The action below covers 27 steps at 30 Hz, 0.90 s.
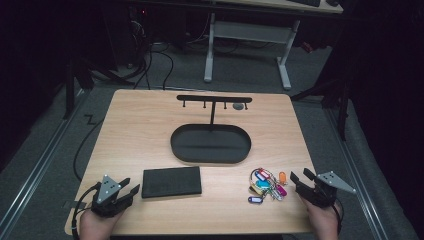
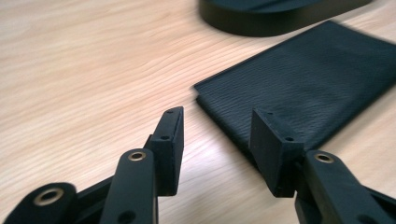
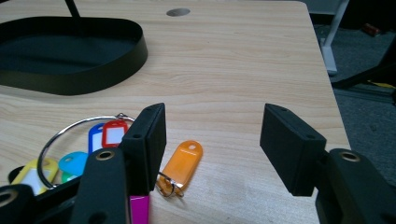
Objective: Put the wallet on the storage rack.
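A bunch of coloured key tags on a metal ring lies near the table's front right. In the right gripper view an orange tag lies just ahead of the left jaw, beside red, blue, teal and yellow tags inside the ring. My right gripper stands open just right of the bunch, with bare table between its jaws. My left gripper is open at the front left, with nothing between its jaws. The corner of a flat black pad lies just ahead of it.
A black oval tray sits mid-table. From it rises a black T-shaped rack with small hooks. A grey round plug is set in the tabletop at the back. The table's right edge is close to my right gripper.
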Motion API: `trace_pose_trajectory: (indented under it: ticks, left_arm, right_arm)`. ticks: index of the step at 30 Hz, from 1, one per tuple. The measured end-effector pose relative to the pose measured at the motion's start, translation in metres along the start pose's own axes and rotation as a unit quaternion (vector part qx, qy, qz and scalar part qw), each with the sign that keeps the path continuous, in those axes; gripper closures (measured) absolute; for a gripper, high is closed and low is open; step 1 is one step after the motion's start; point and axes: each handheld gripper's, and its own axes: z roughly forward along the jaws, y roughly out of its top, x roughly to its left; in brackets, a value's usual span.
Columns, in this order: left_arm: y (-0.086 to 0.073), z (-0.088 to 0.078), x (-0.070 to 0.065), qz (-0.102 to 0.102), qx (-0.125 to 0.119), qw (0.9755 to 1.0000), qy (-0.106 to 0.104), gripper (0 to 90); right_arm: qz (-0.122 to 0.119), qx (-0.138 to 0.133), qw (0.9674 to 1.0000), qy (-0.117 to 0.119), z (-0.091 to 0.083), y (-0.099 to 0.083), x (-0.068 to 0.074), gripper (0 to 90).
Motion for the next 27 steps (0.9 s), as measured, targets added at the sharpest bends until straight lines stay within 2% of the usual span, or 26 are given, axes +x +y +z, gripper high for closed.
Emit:
trace_pose_trajectory:
  ticks: [5,10,17,21,27]
  left_arm:
    - [0.0,0.004,0.007,-0.024,0.006,0.9997,-0.004,58.4]
    - [-0.001,0.006,0.007,-0.019,0.014,0.9997,-0.006,60.1]
    - [-0.005,0.001,0.008,-0.013,0.016,0.9998,0.0,61.6]
    - [-0.008,-0.001,0.007,-0.006,0.027,0.9996,-0.003,69.3]
    - [-0.008,0.008,-0.002,0.017,0.053,0.9979,-0.033,82.8]
  right_arm:
    - [-0.004,-0.003,0.9999,0.012,0.001,-0.001,0.005,39.8]
    - [-0.013,-0.003,0.9998,0.015,0.002,-0.001,0.005,39.9]
    - [-0.019,0.003,0.9998,0.007,0.007,0.0,0.005,40.8]
    - [-0.022,0.003,0.9997,0.012,0.011,0.002,0.009,41.2]
    - [-0.027,0.005,0.9994,0.021,0.015,0.002,0.009,41.2]
